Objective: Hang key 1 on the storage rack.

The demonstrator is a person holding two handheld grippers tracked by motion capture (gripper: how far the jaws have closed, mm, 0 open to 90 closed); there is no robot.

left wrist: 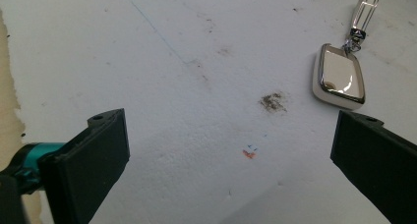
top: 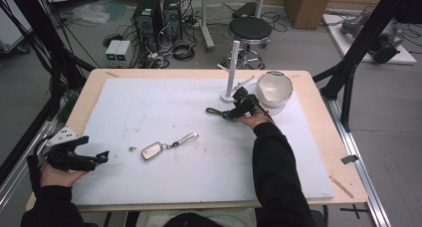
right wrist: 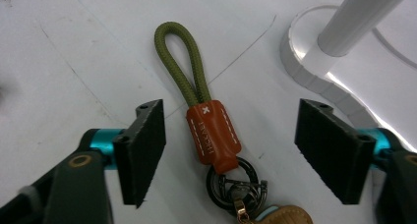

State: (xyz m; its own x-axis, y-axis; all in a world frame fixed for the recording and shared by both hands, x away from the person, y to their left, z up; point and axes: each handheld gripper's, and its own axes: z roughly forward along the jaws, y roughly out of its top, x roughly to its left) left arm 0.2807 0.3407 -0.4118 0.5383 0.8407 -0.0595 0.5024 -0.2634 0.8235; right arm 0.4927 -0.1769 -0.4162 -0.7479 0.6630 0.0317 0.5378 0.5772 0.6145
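Right claw (right wrist: 228,150) is gaping apart, straddling the olive-cord keychain (right wrist: 209,121); left claw (left wrist: 231,160) is gaping apart near the silver key fob (left wrist: 339,79).

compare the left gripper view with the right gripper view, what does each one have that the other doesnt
Left gripper view alone: a silver key fob with a clear strap, plus a dark smudge on the mat. Right gripper view alone: an olive cord loop in an orange leather tab, dark key rings, and a white post on its base. Both: the white mat and open black jaws.
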